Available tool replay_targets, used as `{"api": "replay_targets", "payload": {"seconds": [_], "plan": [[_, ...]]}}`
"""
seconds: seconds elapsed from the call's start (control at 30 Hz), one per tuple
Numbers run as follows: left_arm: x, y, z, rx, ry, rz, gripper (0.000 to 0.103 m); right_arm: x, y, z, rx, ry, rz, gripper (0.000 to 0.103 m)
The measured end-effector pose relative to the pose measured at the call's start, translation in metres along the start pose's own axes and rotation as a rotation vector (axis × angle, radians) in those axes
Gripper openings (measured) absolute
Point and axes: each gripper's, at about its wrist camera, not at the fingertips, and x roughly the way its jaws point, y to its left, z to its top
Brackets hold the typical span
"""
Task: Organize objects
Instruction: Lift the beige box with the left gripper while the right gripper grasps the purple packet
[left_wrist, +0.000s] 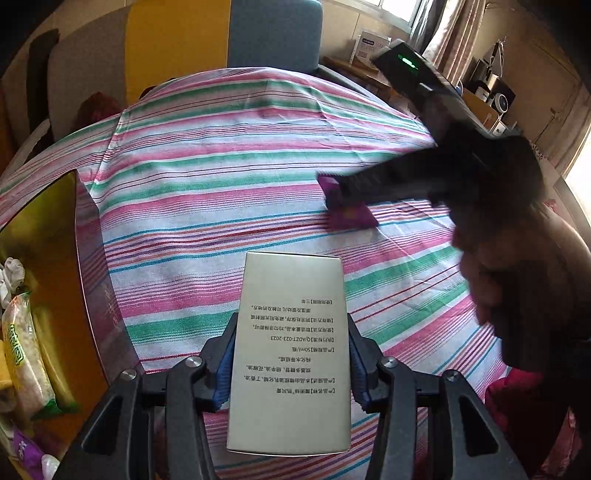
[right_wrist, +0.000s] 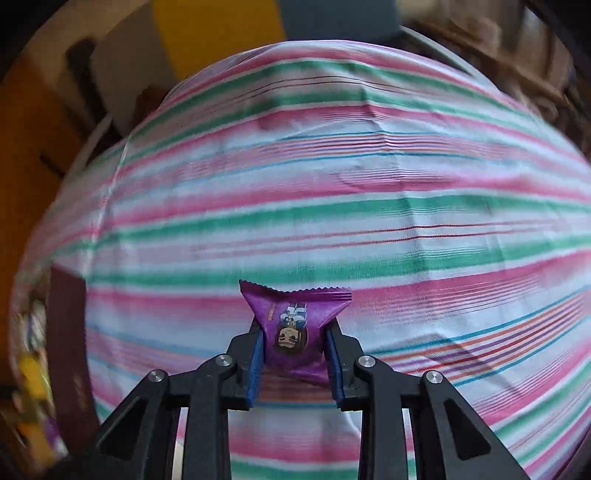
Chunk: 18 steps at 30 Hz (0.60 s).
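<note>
Objects half sorted: your left hand-held gripper (left_wrist: 291, 365) pinches the grey carton (left_wrist: 290, 354), your right hand-held gripper (right_wrist: 295, 354) pinches the purple sachet (right_wrist: 295, 325) (snack packets already in the yellow box (left_wrist: 55, 258)), both unplaced.

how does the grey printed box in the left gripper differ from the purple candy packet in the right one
The rigid grey cardboard box is tall, flat-sided and covered in text; the soft purple foil candy packet is small, crinkled, crimp-edged, with a cartoon face. The box juts far past the fingers; the packet barely does. Both are clamped over the striped cloth.

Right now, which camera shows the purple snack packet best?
The right wrist view: the purple snack packet sits close and sharp in the right gripper. The left wrist view shows it small, blurred, partly hidden.
</note>
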Motion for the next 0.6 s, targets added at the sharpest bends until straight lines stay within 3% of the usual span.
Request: {"api": "replay_targets", "payload": {"seconds": [0.17,0.27,0.6], "plan": [[-0.008,-0.001,-0.004,-0.010,-0.031,0.017,0.050,-0.009,-0.011,-0.032,-0.105,0.043,0.006,0.030],[-0.022,-0.002,-0.006,0.003,-0.074,0.043,0.050,-0.012,-0.023,-0.032,-0.091,0.017,0.020,0.030],[-0.073,0.000,-0.010,0.018,-0.203,0.090,0.050,-0.008,-0.008,-0.035,-0.161,-0.014,-0.026,0.031]]}}
